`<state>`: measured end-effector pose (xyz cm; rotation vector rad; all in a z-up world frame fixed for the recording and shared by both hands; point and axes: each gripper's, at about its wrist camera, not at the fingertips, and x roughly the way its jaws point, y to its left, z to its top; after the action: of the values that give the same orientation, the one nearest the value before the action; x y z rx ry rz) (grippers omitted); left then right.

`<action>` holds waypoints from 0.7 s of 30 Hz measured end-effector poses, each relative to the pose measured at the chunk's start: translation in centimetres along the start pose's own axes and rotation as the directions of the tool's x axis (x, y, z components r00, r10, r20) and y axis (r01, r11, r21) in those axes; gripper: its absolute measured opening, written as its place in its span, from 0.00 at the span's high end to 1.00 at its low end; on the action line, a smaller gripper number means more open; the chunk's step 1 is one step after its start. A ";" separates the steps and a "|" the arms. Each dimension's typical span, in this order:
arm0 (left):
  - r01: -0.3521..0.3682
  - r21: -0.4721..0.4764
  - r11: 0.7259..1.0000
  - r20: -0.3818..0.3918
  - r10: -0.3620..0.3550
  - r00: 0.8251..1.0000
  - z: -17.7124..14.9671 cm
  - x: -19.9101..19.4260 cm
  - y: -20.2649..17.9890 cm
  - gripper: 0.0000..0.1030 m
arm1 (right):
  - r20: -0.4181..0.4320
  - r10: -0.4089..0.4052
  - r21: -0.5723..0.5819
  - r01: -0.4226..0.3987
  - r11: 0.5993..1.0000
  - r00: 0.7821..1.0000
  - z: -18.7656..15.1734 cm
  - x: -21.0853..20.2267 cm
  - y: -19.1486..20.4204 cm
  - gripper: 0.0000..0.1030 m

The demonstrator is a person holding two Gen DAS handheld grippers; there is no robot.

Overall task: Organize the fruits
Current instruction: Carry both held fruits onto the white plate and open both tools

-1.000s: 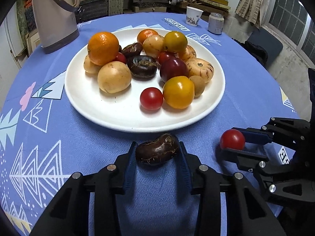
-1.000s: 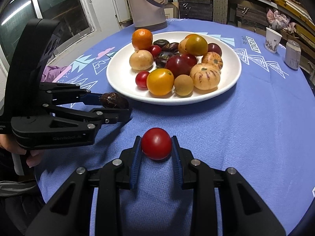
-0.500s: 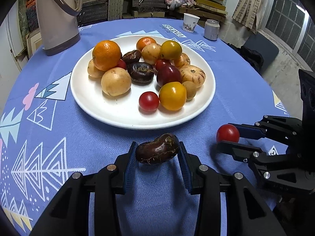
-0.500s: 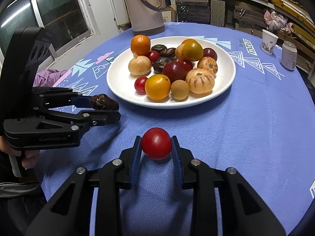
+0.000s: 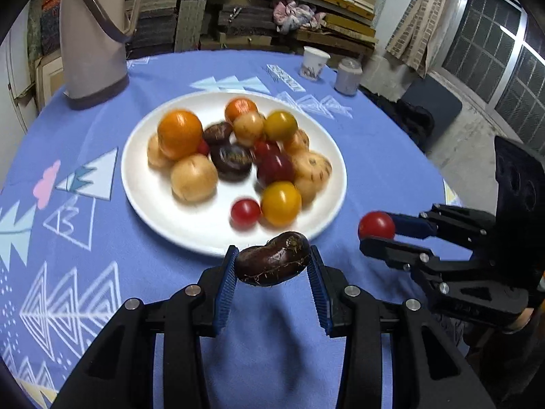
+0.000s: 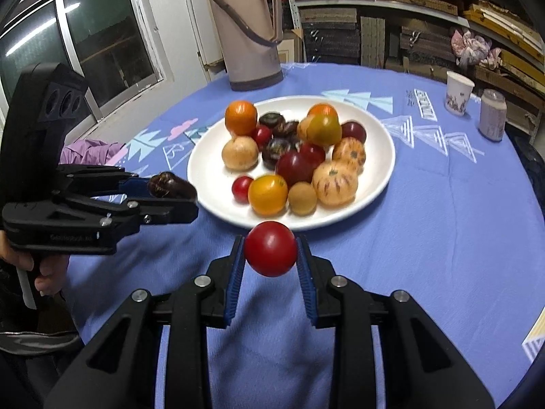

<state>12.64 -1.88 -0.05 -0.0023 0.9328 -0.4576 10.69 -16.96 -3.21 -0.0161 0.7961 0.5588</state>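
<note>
I can read almost nothing. The tablecloth (image 6: 442, 204) has a white printed word beside the paper cup (image 6: 458, 92), too blurred to make out. Faint embossed lettering runs along my left gripper (image 6: 177, 193) body, also illegible.

Cluttered shelves (image 5: 306, 10) behind blue-clothed round table (image 5: 374, 156); dark barred window (image 5: 494, 44).

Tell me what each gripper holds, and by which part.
The left gripper pinches a dark, oblong fruit by its two ends. The right gripper clamps a red tomato across its sides.
</note>
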 end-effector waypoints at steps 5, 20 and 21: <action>-0.037 0.010 0.999 0.026 0.037 0.999 2.4 0.4 0.3 0.60 | 0.042 -0.002 -0.013 0.003 1.000 0.999 2.4 -0.2 -0.3 0.71; -0.029 -0.001 1.000 0.032 0.029 0.999 3.6 2.0 1.4 0.60 | -0.177 0.055 -0.167 -0.085 0.982 0.983 -1.0 3.5 2.0 0.63; -0.038 -0.006 0.999 0.022 0.038 0.999 3.5 2.1 1.5 0.60 | -0.198 0.050 -0.174 -0.086 0.981 0.979 -1.3 4.2 2.3 0.66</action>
<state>16.96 -1.95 0.14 0.0049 0.9114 -0.4192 11.07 -13.31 -6.53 -0.2149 0.9342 0.7017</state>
